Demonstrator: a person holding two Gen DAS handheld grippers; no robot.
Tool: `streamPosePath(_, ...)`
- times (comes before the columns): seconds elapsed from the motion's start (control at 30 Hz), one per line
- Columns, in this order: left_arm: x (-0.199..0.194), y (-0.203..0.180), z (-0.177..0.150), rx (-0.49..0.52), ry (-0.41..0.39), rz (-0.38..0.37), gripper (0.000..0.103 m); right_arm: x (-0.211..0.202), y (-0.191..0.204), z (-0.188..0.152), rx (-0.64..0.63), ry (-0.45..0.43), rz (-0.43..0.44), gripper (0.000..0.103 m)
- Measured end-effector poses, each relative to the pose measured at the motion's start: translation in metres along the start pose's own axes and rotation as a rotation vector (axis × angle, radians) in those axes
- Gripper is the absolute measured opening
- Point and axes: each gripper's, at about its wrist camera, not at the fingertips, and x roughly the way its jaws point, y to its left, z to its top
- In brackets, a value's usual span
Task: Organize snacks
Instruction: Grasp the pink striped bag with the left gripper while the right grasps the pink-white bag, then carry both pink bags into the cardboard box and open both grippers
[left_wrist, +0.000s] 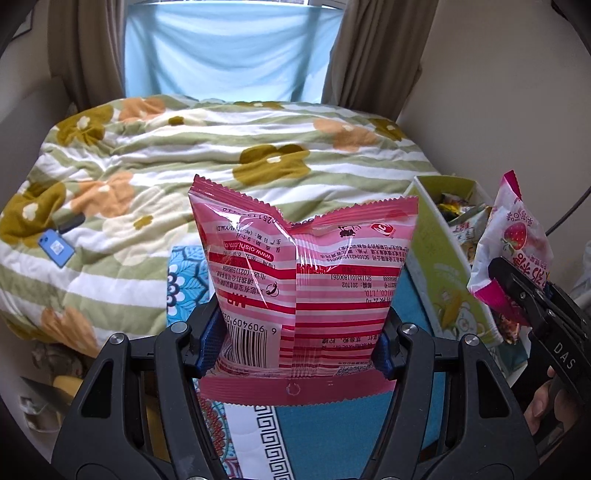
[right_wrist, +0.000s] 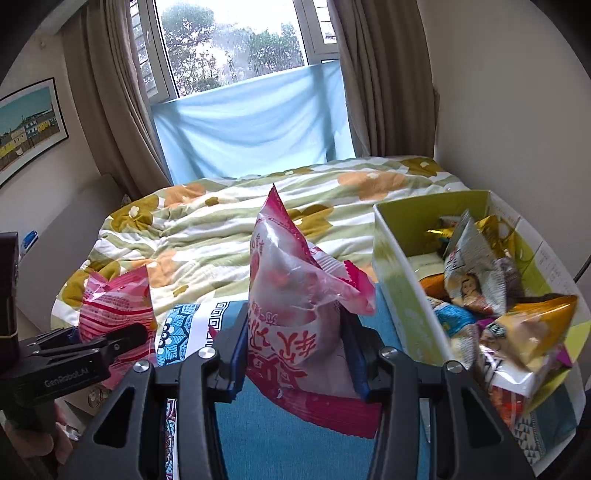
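The left tool (left_wrist: 295, 339) pinches a pink striped snack bag (left_wrist: 303, 280), its lower edge cut off behind the fingers. The right tool (right_wrist: 295, 354) clamps a strawberry snack bag (right_wrist: 295, 317) beside the green box (right_wrist: 402, 295), whose heaped packets are hard to identify.

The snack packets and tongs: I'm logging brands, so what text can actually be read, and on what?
"www.oishi.com.cn", upside down: striped pink packet in the left tongs.
"(021)" and "201702": same packet.
Barcode digits "6 909409 02...": same packet, the rest hidden.
"DAS": arm of the right tongs.
"GenRobot.AI": left tongs' body.
Large red Chinese characters: strawberry packet; small print blurred.
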Motion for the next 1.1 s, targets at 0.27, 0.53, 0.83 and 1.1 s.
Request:
streamPosePath(0.27,-0.001,-0.100,0.031,0.071,-0.035,-0.075,0.061,-0.054,-0.049,0.027,0.009,-0.046,-0.042,0.042)
streamPosePath(0.53,0.043,-0.214,0.062,0.068,-0.029,-0.106,0.061,-0.067,-0.138,0.054,0.001,-0.066,-0.061,0.042)
streamPosePath(0.83,0.098,-0.299,0.065,0.023,0.042,-0.098,0.075,-0.042,-0.238,0.079,-0.016,-0.007,-0.018,0.042)
streamPosePath(1.1,0.085,-0.295,0.034,-0.024,0.022,-0.026,0.103,-0.015,-0.277,0.084,-0.034,0.063,0.050,0.042)
